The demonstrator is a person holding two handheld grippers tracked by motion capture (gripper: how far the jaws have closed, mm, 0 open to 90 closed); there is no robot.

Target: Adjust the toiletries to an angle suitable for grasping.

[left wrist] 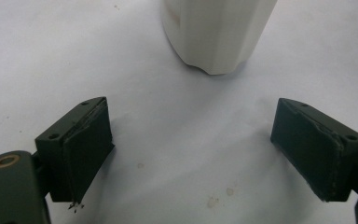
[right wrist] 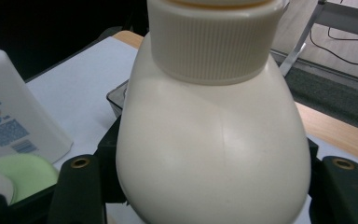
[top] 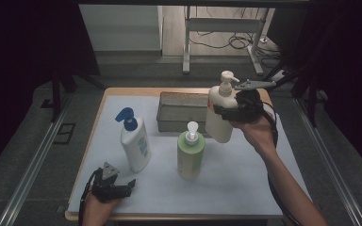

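Observation:
My right gripper (top: 226,111) is shut on a cream pump bottle (top: 220,109), held tilted above the table's right side beside the grey tray (top: 181,112). In the right gripper view the cream bottle (right wrist: 214,154) sits between the jaws, its ribbed collar at the top. A white bottle with a blue pump (top: 135,140) stands at the left, and a green pump bottle (top: 190,151) stands in the middle. My left gripper (top: 122,188) rests low near the front left edge, open, with nothing between its fingers (left wrist: 81,149); the white bottle's base (left wrist: 216,32) stands just ahead of it.
The table carries a white mat (top: 245,174) with bare room at the front right. The tray lies at the back centre. A metal frame and cables (top: 235,40) stand on the floor behind the table. Dark curtains hang on both sides.

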